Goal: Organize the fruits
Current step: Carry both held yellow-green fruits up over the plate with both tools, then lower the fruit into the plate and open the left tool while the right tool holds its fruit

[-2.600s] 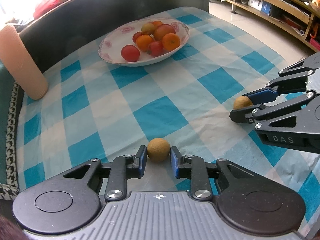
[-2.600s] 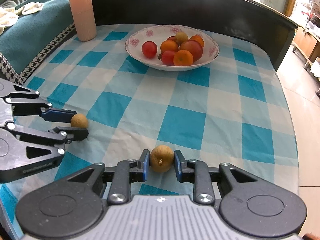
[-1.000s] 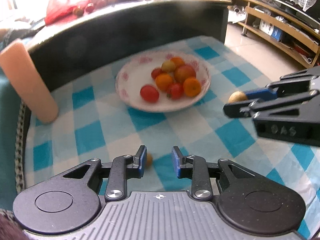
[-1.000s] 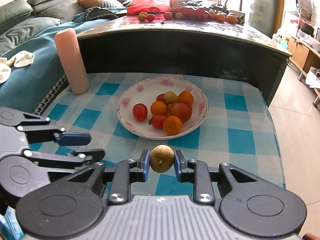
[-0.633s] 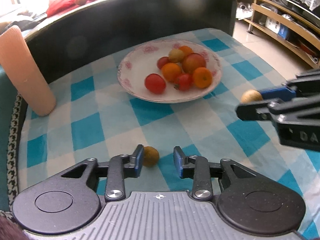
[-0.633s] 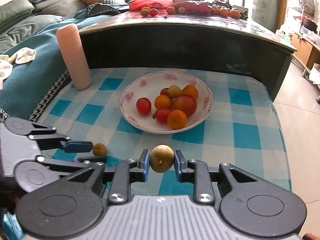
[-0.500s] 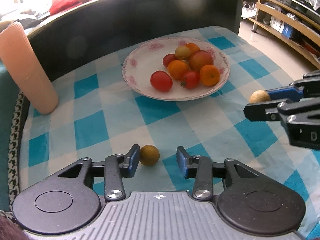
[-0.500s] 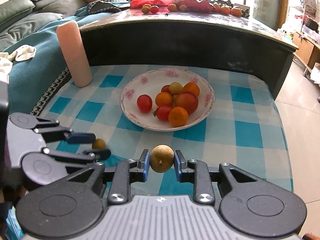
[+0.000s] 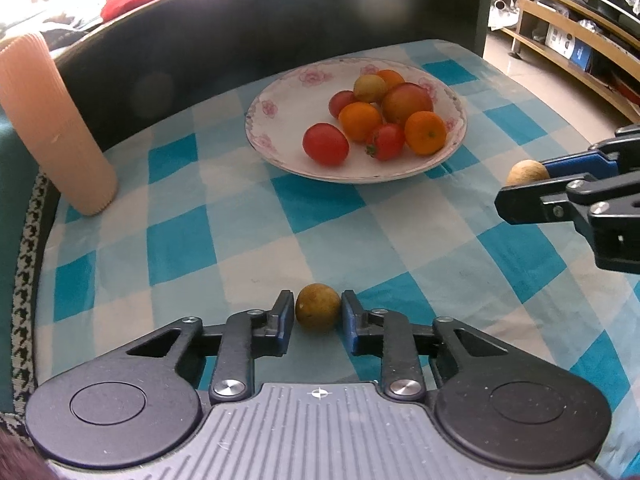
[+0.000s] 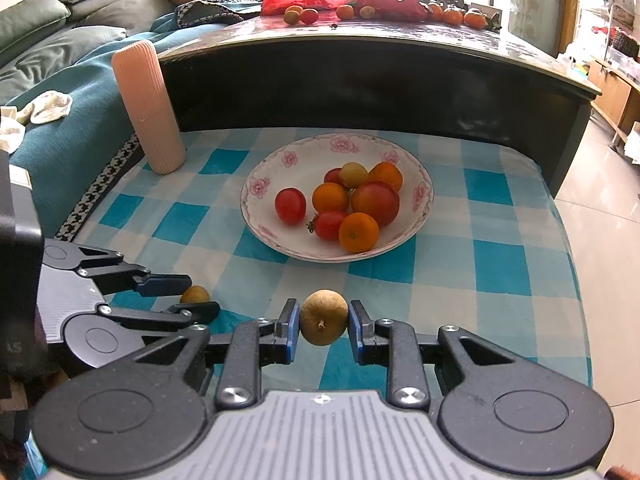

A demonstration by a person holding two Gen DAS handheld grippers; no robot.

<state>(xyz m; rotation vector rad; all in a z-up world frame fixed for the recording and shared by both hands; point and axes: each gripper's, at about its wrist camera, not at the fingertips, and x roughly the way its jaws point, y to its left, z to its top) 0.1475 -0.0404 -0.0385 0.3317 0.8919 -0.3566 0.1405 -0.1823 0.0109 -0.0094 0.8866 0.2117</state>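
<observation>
Fruits are nearly gathered: the left gripper (image 9: 318, 314), which half a second ago stood spread beside a loose brown fruit (image 9: 317, 307) on the checked cloth (image 9: 248, 236), now pinches it (re-grasped, apparently). The right gripper (image 10: 323, 323) still clamps its own brown fruit (image 10: 323, 323), both short of the plate (image 10: 260, 184).
</observation>
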